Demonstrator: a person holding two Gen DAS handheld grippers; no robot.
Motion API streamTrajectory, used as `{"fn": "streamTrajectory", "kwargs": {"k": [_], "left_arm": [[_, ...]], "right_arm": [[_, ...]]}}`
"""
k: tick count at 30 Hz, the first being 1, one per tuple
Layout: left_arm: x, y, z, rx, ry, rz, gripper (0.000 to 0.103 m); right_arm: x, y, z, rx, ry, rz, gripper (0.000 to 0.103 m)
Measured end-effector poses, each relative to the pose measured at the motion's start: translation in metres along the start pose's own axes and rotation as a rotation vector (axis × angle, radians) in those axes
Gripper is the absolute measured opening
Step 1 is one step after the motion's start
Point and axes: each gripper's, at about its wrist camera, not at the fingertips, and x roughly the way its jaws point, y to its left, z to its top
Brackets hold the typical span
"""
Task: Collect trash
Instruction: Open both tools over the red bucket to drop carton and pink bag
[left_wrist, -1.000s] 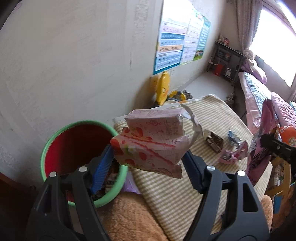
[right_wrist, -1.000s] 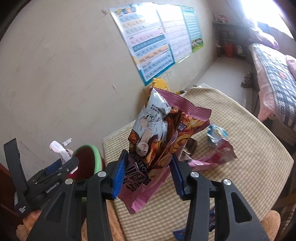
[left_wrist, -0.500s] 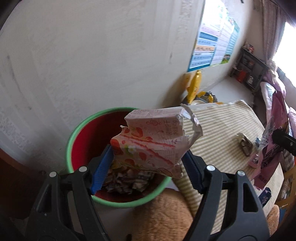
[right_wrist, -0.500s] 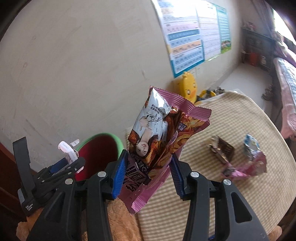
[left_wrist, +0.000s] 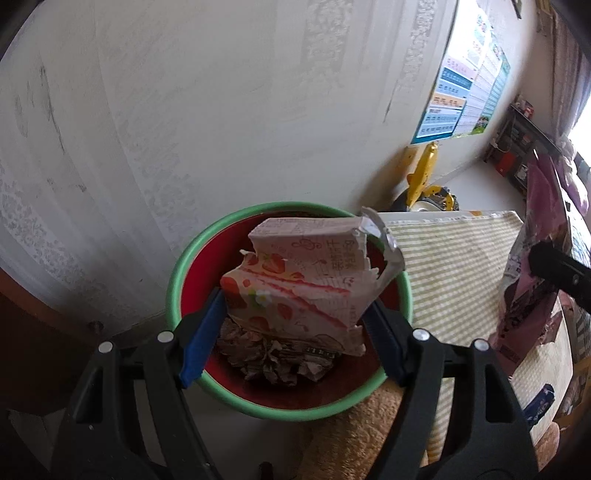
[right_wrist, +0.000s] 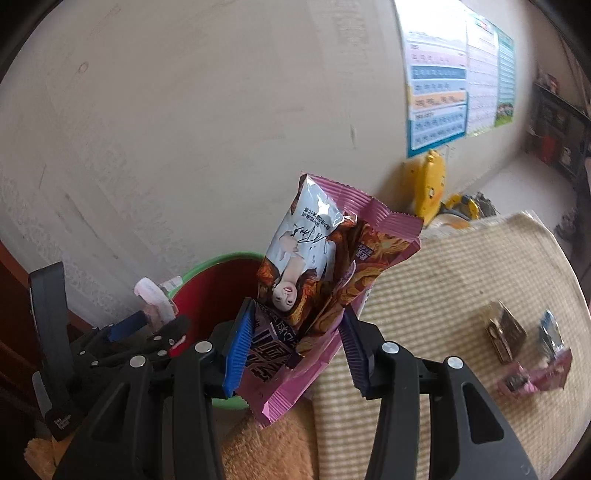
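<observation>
Now over the red bin (left_wrist: 258, 391): left fingers (left_wrist: 201, 338) clamping torn pink carton (left_wrist: 299, 284), right fingers (right_wrist: 236, 350) gripping snack bag (right_wrist: 314, 295); ready to drop.

Bin (left_wrist: 177, 273) mouth open above crumpled paper (left_wrist: 273, 358), wall (left_wrist: 184, 110) close behind

You are looking at a pale wall (left_wrist: 221, 110) carrying a bright chart (right_wrist: 458, 85); a yellow duck toy (right_wrist: 428, 184) is standing at its foot; a dark shelf (left_wrist: 517, 147) is sitting farther off.
</observation>
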Motion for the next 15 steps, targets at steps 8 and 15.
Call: {"fn": "streamTrajectory", "kwargs": {"k": [8,15], "left_arm": [[0.016,0.010,0.003,-0.027,0.021,0.014,0.071],[0.022,0.017,0.005,-0.038,0.028,0.024,0.071]], "right_arm": [[0.026,0.025,0.004,-0.071,0.028,0.019,0.045],[0.043,0.035,0.008,-0.112,0.057,0.032,0.044]]}}
